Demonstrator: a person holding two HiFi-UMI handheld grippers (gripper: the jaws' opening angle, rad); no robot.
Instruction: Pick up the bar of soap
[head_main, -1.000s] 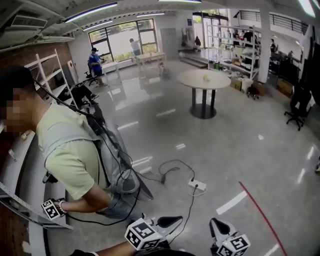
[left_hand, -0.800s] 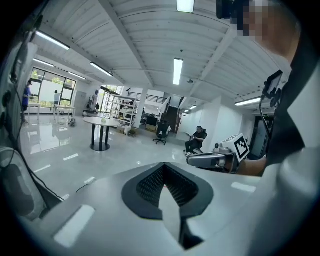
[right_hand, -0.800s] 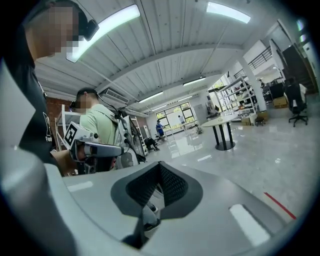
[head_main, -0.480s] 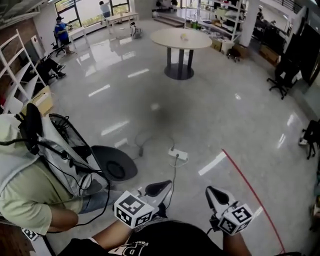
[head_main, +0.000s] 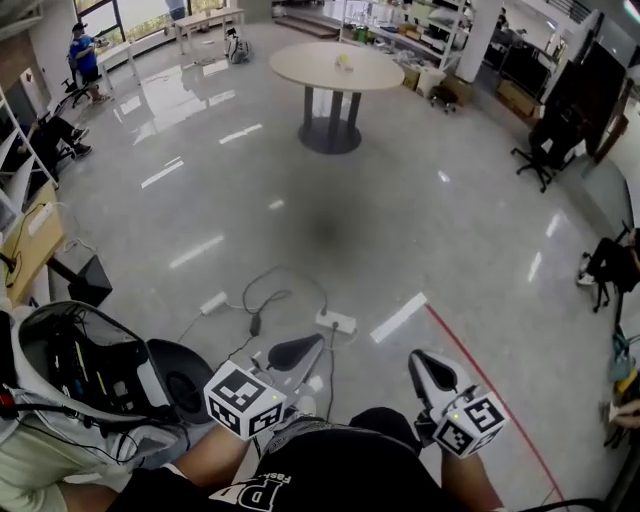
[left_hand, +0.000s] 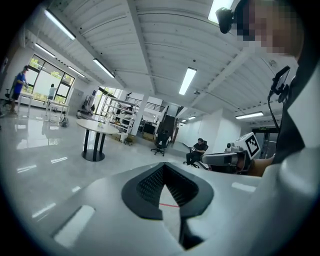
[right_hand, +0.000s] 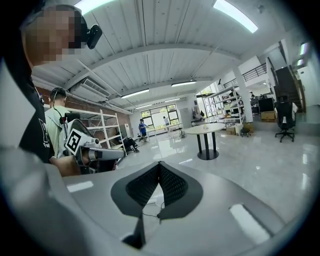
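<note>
Setting: a wide hall with a glossy grey floor (head_main: 420, 220); a round table (head_main: 305, 66) stands far ahead of the person.
Soap: no bar can be made out for certain. A small pale thing (head_main: 343, 62) sits on the round table's top, too small to name.
Left gripper (head_main: 296, 352): held low at the person's body, well short of the round table; jaws pressed together, nothing between them.
Right gripper (head_main: 431, 372): just beside the left one, equally far from the round table; jaws pressed together, empty.
In the way: a power strip (head_main: 336, 322) and a loose cable (head_main: 262, 290) lie between the person and the round table.
Step in hand: probably locating and approaching the soap.
Doing it well: step clear of the cable, confirm the soap on the table's top, spread one gripper's jaws before reaching, then close across the bar's narrow sides.
</note>
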